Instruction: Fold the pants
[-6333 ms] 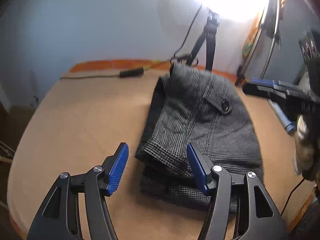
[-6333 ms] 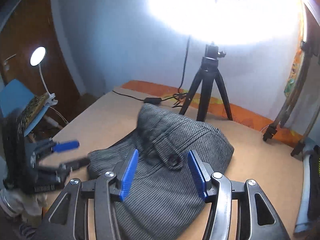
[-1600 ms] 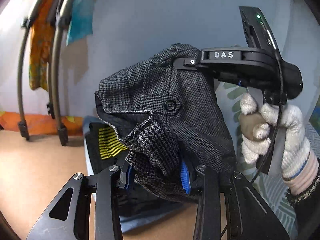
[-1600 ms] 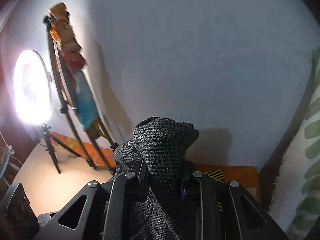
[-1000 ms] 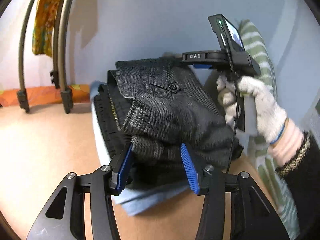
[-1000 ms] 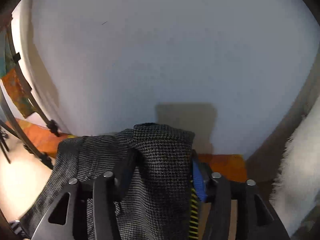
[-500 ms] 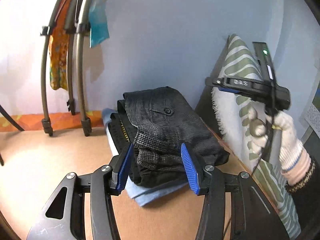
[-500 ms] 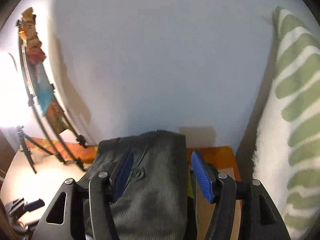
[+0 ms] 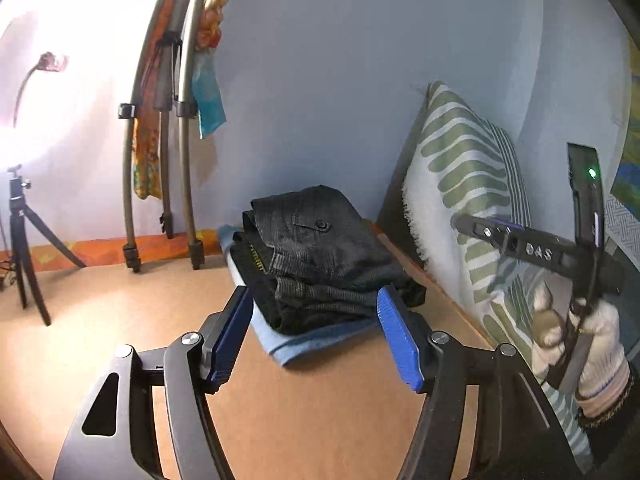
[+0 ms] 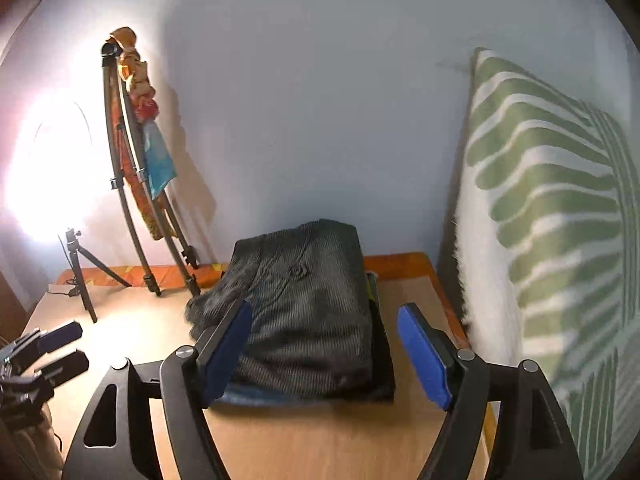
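The folded grey checked pants (image 9: pixel 320 252) lie on top of a stack of folded clothes in the far right corner of the table; they also show in the right wrist view (image 10: pixel 308 312). My left gripper (image 9: pixel 316 336) is open and empty, just in front of the stack. My right gripper (image 10: pixel 328 348) is open and empty, its fingers on either side of the stack's near end. In the left wrist view the right gripper (image 9: pixel 536 248) is held in a gloved hand to the right of the stack.
Under the pants lie a black garment (image 9: pixel 256 276) and a light blue one (image 9: pixel 316 340). A green striped pillow (image 10: pixel 552 216) leans at the right. A stand with hanging cloths (image 9: pixel 176 120), a tripod (image 9: pixel 20 240) and a bright lamp are at the left.
Both grippers carried the folded pants to the corner, set them on the stack, opened and pulled back. In the last half second both drew further away from the stack.
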Demonstrator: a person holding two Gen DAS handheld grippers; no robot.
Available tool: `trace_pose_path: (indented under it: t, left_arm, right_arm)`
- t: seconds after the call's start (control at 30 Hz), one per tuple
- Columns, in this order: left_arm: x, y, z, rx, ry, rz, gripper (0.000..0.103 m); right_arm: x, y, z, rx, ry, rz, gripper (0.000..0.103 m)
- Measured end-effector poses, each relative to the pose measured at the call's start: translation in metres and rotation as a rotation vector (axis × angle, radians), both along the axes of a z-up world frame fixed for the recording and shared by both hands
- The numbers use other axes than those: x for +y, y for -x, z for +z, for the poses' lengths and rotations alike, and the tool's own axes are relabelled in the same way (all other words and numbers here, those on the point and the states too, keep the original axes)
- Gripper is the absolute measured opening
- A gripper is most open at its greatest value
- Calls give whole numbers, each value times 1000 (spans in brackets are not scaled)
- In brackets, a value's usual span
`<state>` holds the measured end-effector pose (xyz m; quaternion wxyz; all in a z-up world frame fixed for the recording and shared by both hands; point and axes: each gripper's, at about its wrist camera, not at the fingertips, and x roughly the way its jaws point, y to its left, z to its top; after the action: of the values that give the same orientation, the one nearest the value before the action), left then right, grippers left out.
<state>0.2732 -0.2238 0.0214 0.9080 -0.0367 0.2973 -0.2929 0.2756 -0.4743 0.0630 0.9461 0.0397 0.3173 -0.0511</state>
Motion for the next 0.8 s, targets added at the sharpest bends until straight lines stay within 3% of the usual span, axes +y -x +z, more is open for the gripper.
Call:
trace_pose_path:
  t: [0.1, 0.33, 0.47, 0.8]
  left_arm:
    - [9, 17, 5, -12, 2, -7, 70]
    - [28, 55, 13, -34, -24, -22, 70]
    - [42, 75, 16, -62, -36, -12, 79]
    - [63, 106, 10, -104, -121, 27, 84]
  right_arm:
    - [11, 24, 0, -6, 20, -23, 82]
    - [46, 85, 7, -41, 72, -54, 87]
    - [70, 116, 8, -71, 110, -69, 92]
    - [104, 150, -4, -118, 89, -90, 102]
